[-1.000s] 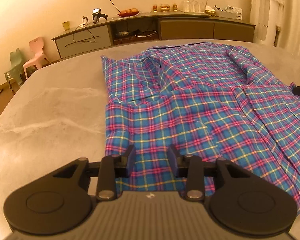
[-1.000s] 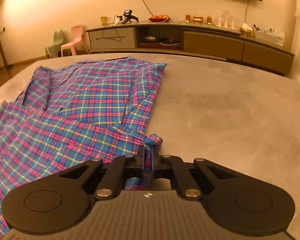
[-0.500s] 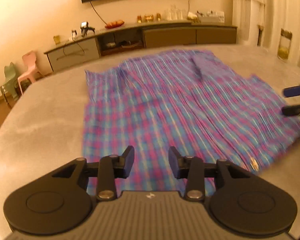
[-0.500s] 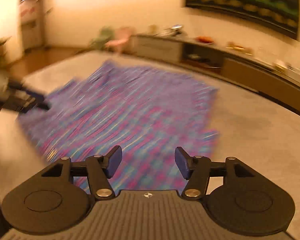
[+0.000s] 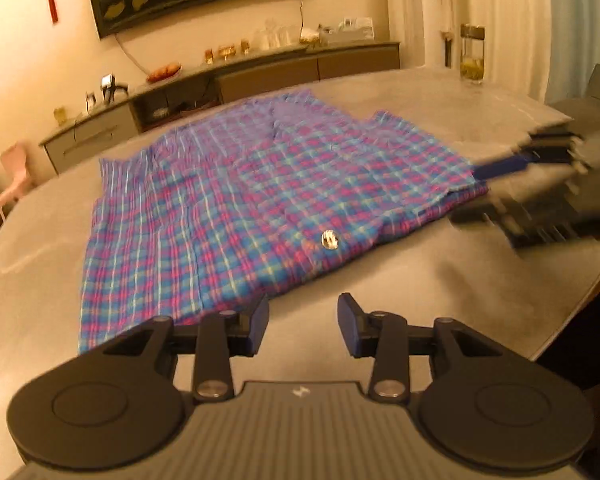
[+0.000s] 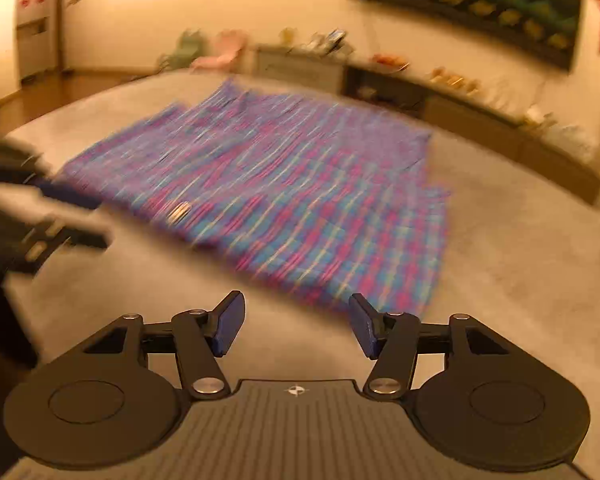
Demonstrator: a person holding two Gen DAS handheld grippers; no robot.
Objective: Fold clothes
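A blue, pink and yellow plaid shirt point(image 5: 260, 200) lies flat on the grey table point(image 5: 40, 248), with a metal button point(image 5: 329, 239) on its near part. My left gripper point(image 5: 303, 328) is open over bare table, just off the shirt's near edge, nothing between its fingers. My right gripper point(image 6: 296, 326) is also open, over the table just short of the blurred shirt point(image 6: 284, 200), and holds nothing. In the left wrist view the right gripper's fingers point(image 5: 508, 166) show blurred at the shirt's right edge. The left gripper's fingers point(image 6: 70, 197) appear blurred at the left of the right wrist view.
A glass jar point(image 5: 472, 56) stands at the table's far right. The table's edge point(image 5: 580, 300) runs close on the right. A long sideboard point(image 5: 260, 76) with small items lines the wall, and small chairs point(image 5: 14, 176) stand on the floor to the left.
The right gripper has opened and let go of the shirt's corner. Both grippers have drawn back off the shirt, and both views have swung round. The shirt now lies flatter.
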